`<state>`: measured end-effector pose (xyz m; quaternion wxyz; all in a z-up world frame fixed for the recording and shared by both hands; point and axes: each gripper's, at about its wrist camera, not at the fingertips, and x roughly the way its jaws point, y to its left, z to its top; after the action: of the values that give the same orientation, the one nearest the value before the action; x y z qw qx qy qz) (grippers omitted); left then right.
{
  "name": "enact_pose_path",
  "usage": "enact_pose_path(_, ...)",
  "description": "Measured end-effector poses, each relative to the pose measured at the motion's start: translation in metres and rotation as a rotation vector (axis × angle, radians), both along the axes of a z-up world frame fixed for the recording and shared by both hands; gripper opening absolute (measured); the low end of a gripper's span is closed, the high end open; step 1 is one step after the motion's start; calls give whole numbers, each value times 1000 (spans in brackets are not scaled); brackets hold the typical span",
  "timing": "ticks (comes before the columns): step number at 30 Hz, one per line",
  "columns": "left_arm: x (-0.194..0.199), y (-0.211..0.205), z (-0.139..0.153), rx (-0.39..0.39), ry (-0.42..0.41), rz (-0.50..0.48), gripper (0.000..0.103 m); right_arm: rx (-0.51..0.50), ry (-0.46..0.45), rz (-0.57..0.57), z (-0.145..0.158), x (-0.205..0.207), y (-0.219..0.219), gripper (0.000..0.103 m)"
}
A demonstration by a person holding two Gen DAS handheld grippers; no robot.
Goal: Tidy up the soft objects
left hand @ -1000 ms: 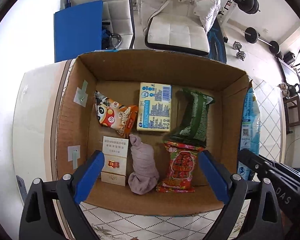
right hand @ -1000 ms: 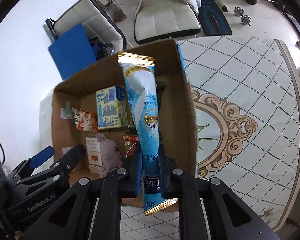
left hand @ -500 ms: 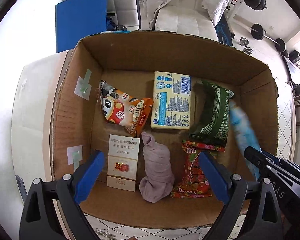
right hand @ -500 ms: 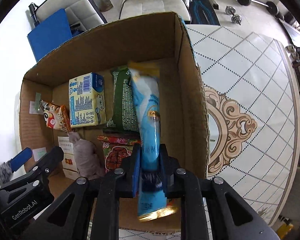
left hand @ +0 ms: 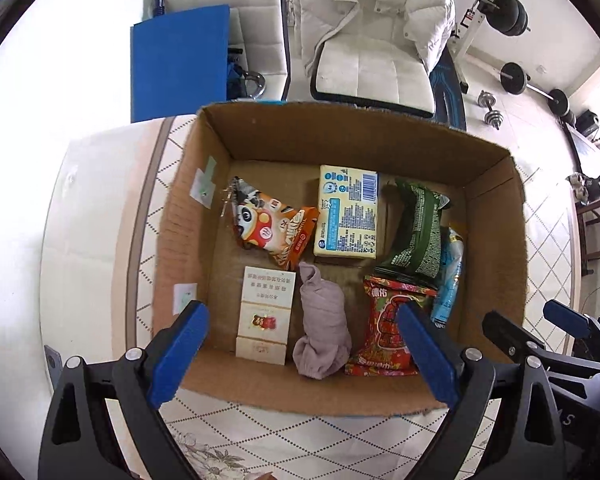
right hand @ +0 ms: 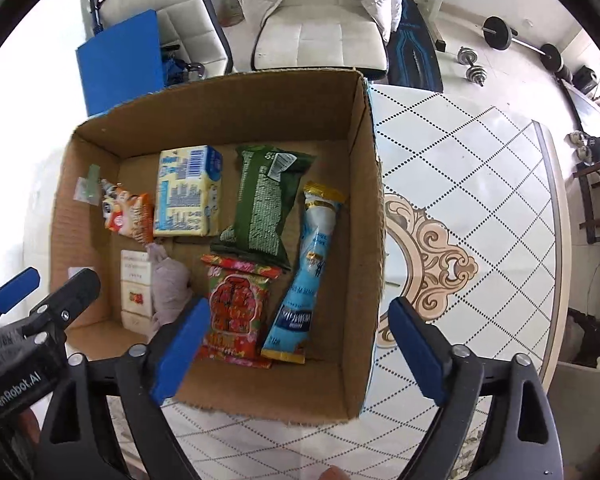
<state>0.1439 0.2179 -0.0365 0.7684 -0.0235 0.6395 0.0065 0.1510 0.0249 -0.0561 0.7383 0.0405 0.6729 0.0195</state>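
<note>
An open cardboard box (right hand: 364, 184) (left hand: 188, 216) holds several soft items. A light blue long pouch (right hand: 306, 276) (left hand: 450, 276) lies along its right side, next to a green packet (right hand: 266, 204) (left hand: 416, 232) and a red snack bag (right hand: 236, 312) (left hand: 390, 328). A yellow-blue pack (right hand: 188, 194) (left hand: 348, 212), an orange snack bag (left hand: 268, 228), a rolled mauve cloth (left hand: 322, 320) and a white carton (left hand: 266, 312) lie left of them. My right gripper (right hand: 300, 348) is open and empty above the box's near right corner. My left gripper (left hand: 300, 352) is open and empty over the near edge.
The box stands on a white table with a diamond pattern and gold ornament (right hand: 432, 248). Beyond it are a white chair with a puffy jacket (left hand: 372, 40), a blue board (left hand: 180, 60) and dumbbells (right hand: 472, 64) on the floor.
My right gripper lowered the blue pouch into the box's right side, opened and let it go, then drew back. The left gripper stayed open, shifting slightly.
</note>
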Motion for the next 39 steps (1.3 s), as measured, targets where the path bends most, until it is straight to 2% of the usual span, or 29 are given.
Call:
enact_pose_path(6, -29, -2, 46, 8, -35, 1, 97, 12, -84, 8, 55, -29, -8, 93)
enact_pose_path(11, -70, -8, 110, 6, -135, -3, 97, 23, -167, 8, 117, -68, -14, 93)
enact_pose_path(15, -100, -13, 155, 19, -205, -23, 97, -5, -258, 2, 172, -108, -19, 93)
enact_pose_path(23, -143, -22, 203, 11, -265, -43, 97, -35, -387, -11, 248, -164, -34, 94)
enact_pose_path(29, -169, -27, 226, -1, -302, -34, 97, -37, -435, -5, 281, -189, -39, 94)
enact_pose_path(39, -186, -33, 242, 0, -334, -43, 97, -63, -466, -3, 294, -208, -43, 94)
